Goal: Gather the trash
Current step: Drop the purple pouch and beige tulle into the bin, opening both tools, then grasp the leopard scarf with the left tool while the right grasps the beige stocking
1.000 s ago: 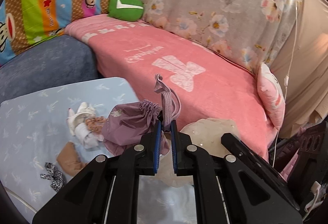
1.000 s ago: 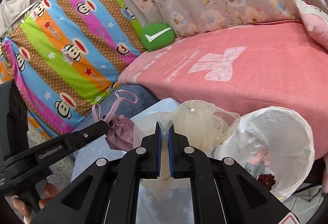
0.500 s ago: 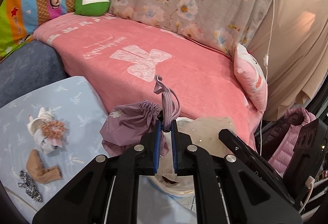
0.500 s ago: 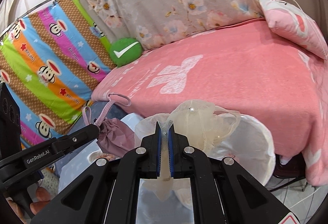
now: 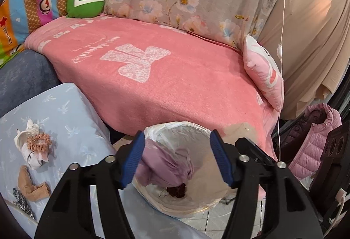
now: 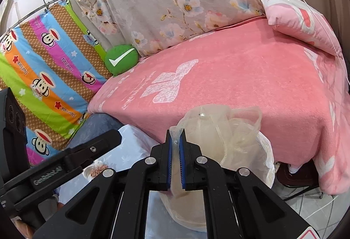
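My left gripper (image 5: 178, 158) is open right above a white-lined trash bin (image 5: 181, 129). A purple drawstring pouch (image 5: 166, 166) lies inside the bin, blurred, next to some dark scraps. My right gripper (image 6: 175, 147) is shut on a cream mesh bundle (image 6: 218, 127) and holds it over the bin's near rim (image 6: 265, 151). The right gripper's body shows at the bin's right edge in the left wrist view (image 5: 253, 149).
A light blue table (image 5: 65, 112) at the left holds a white cloth with a scrunchie (image 5: 35, 145), a tan sock (image 5: 30, 184) and a patterned scrap (image 5: 20, 201). A pink-blanketed sofa (image 5: 164, 77) stands behind the bin. A pink jacket (image 5: 315, 136) hangs at the right.
My left gripper swung right from the table to over the bin, opened, and the purple pouch dropped into the bin. My right gripper still holds the mesh bundle.
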Demonstrator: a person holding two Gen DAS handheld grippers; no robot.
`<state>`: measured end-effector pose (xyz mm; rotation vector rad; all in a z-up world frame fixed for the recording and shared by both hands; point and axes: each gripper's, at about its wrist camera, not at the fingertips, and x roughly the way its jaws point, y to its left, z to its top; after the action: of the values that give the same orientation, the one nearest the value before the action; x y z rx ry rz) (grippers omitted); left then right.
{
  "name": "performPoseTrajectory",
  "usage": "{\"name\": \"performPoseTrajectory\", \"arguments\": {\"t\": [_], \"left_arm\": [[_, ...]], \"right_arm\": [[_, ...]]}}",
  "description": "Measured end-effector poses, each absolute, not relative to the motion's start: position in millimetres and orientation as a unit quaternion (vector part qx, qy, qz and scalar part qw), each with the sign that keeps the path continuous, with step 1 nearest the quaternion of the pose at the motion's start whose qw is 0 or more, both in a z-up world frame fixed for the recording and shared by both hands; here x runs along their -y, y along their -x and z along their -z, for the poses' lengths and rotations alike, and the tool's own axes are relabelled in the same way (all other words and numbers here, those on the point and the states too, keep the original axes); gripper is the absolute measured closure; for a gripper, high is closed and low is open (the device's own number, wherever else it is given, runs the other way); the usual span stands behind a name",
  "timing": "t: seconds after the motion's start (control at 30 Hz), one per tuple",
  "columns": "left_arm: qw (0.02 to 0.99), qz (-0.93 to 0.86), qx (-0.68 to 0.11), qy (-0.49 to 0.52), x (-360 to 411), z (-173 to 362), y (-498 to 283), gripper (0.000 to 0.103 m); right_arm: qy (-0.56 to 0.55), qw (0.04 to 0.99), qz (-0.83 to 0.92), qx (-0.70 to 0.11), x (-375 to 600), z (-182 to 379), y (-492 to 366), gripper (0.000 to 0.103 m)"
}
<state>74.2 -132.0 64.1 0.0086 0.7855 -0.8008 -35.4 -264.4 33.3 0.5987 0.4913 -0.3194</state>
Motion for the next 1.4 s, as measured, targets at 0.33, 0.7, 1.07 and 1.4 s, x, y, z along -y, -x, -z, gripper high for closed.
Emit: {"name": "performPoseTrajectory", "arguments": {"t": [0.33, 0.7, 1.07, 1.4], "left_arm": [[0.854, 0.351, -0.384, 0.001, 117.8, -54.1, -81.8, 0.042], [0.859, 0.327, -0.393, 0.012, 94.0, -46.2, -86.8, 0.042], [0.867, 0.286, -0.407, 0.025, 55.8, -31.0, -93.4, 0.042], [0.878, 0.205, -0.43, 0.041, -4.6, -4.4, -103.3, 0.033]], "right_arm": [[-0.278, 0.917, 0.148, -0.245, 250.4, -34.8, 28.8, 0.086], [-0.258, 0.921, 0.123, -0.266, 227.4, -35.5, 13.6, 0.079], [-0.235, 0.92, 0.097, -0.298, 197.7, -27.4, -3.3, 0.076], [-0.205, 0.918, 0.057, -0.335, 146.2, -12.9, -24.0, 0.072]]}}
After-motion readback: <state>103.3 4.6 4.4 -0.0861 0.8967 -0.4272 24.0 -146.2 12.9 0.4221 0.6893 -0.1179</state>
